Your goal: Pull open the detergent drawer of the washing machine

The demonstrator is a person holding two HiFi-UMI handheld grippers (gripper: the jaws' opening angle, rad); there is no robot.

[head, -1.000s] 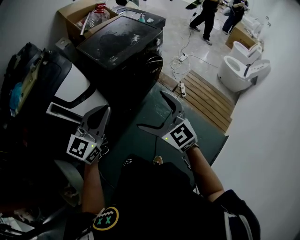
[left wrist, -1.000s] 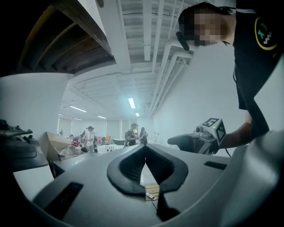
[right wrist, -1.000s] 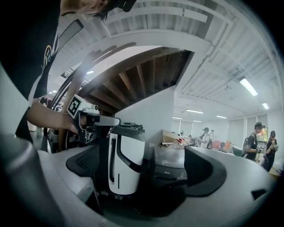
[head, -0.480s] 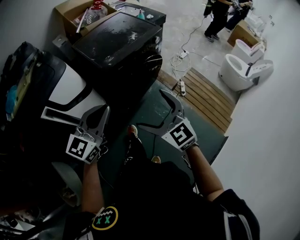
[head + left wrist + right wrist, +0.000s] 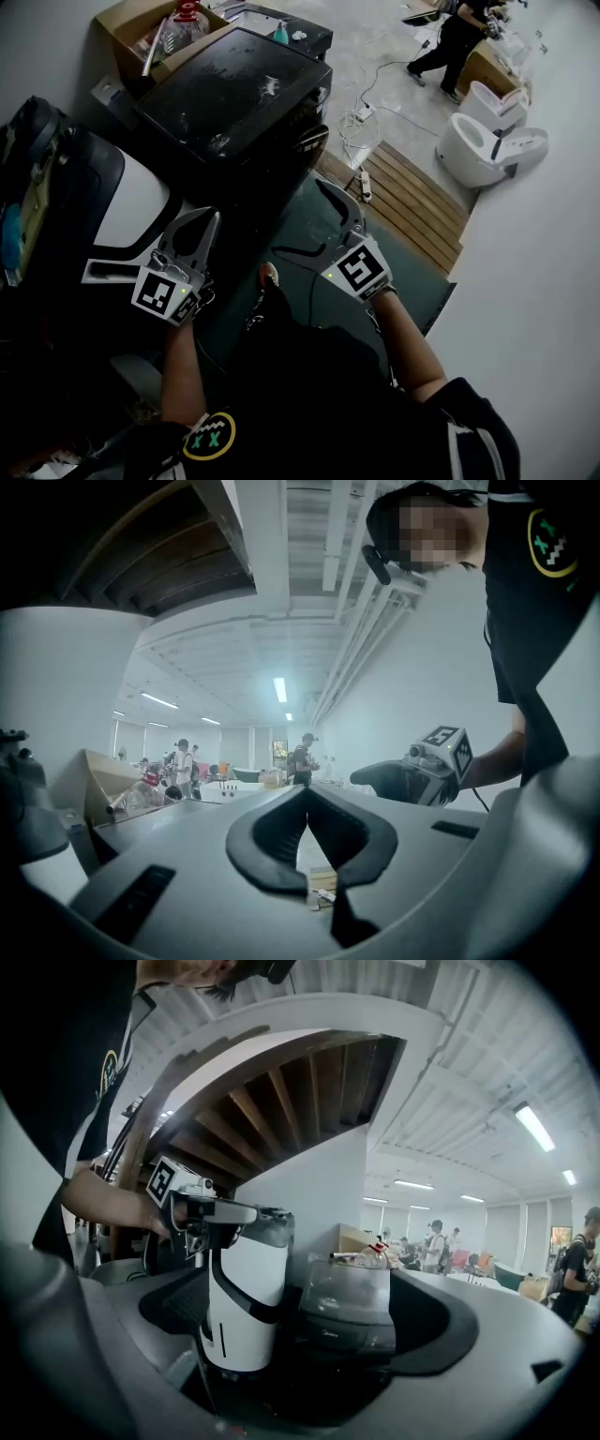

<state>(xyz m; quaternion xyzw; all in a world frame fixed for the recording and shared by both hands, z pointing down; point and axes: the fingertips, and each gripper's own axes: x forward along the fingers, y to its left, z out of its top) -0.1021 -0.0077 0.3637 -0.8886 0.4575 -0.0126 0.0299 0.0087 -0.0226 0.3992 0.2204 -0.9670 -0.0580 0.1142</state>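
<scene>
At the left of the head view, a pale tray [image 5: 101, 272] juts out of a white-and-black machine [image 5: 131, 211]. I take this tray for the detergent drawer, already standing some way out, though I can't be sure of it. A black machine [image 5: 234, 89] with a dusty lid stands just behind, and I can't make out a drawer on it.

The left gripper [image 5: 211, 223] hangs just beside the tray without touching it. Its jaws are closed tip to tip with nothing between them, and its own view looks out into the room rather than at the machine. The right gripper [image 5: 300, 217] is held over the floor, well apart from both machines. Its jaws are spread wide and empty, with both machines framed between them in its own view.

The left gripper looks the better placed for the pull:
- Turn it so its jaws face the tray's front edge.
- Part the jaws enough to take that edge, then close firmly on the lip, not on a corner.
- Draw straight back along the tray's own line of travel, slow and level.

A sideways or upward tug would likely jam the tray in its slot. The free right gripper could steady the machine's shell if it rocks.
</scene>
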